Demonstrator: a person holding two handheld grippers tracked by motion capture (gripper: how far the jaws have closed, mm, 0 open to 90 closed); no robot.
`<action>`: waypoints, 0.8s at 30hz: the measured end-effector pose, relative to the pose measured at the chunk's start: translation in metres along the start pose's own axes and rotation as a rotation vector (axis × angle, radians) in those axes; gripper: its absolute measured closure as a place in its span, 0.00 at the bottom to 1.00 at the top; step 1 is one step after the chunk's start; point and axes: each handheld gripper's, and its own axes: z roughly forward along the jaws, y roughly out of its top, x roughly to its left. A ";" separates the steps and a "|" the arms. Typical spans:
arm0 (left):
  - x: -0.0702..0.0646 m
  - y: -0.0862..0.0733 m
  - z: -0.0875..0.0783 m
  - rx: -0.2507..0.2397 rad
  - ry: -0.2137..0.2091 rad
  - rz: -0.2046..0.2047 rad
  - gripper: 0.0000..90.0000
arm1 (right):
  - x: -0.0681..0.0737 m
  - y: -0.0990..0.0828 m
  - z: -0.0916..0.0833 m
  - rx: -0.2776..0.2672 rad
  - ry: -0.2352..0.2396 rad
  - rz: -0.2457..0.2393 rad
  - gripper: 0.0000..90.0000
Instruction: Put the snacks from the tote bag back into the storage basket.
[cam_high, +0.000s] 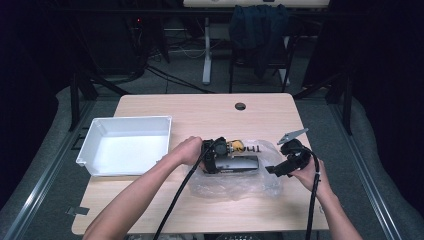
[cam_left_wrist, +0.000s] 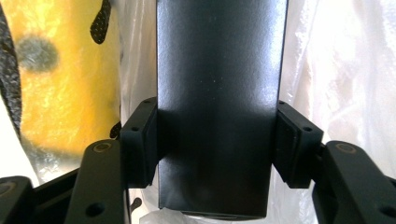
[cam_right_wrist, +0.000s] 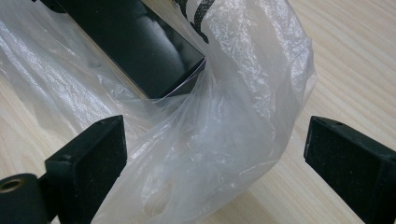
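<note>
Black box (cam_left_wrist: 217, 107), long and matte, lies on the wooden table (cam_high: 210, 107) inside a clear plastic bag (cam_high: 235, 182), a little right of the table's middle in the high view. In the left gripper view the left gripper (cam_left_wrist: 215, 142) has its two pads set against the box's long sides, one on each side, so it is clamped across the box's width. In the high view the left gripper (cam_high: 216, 156) sits at the left end of the box (cam_high: 239, 163), the person's left hand (cam_high: 187, 150) behind it. Just beside the box in the left gripper view lies a yellow packet (cam_left_wrist: 70, 88) with black markings, also under the plastic; in the high view the yellow packet (cam_high: 234, 146) shows at the far side of the box.

In the right gripper view the clear plastic bag (cam_right_wrist: 224, 140) bulges up between the jaws of the right gripper (cam_right_wrist: 215, 154), which stand wide apart with neither pad pressing on the film. One corner of the box (cam_right_wrist: 140, 46) shows farther off through the plastic. In the high view the right gripper (cam_high: 287, 162) points at the right end of the bag, held by the right hand (cam_high: 310, 175).

A white plastic tray (cam_high: 100, 131) stands on the left part of the table, well apart from the bag.
</note>
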 end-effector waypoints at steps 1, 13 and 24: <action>0.000 0.000 -0.002 0.001 0.000 0.009 0.48 | 0.000 0.000 0.000 0.000 0.001 0.000 0.06; 0.002 -0.004 -0.036 -0.085 0.011 0.001 0.49 | 0.000 0.001 0.000 0.006 -0.003 -0.002 0.06; 0.004 -0.006 -0.065 -0.132 0.005 0.010 0.49 | 0.000 0.000 -0.002 0.000 0.006 -0.001 0.05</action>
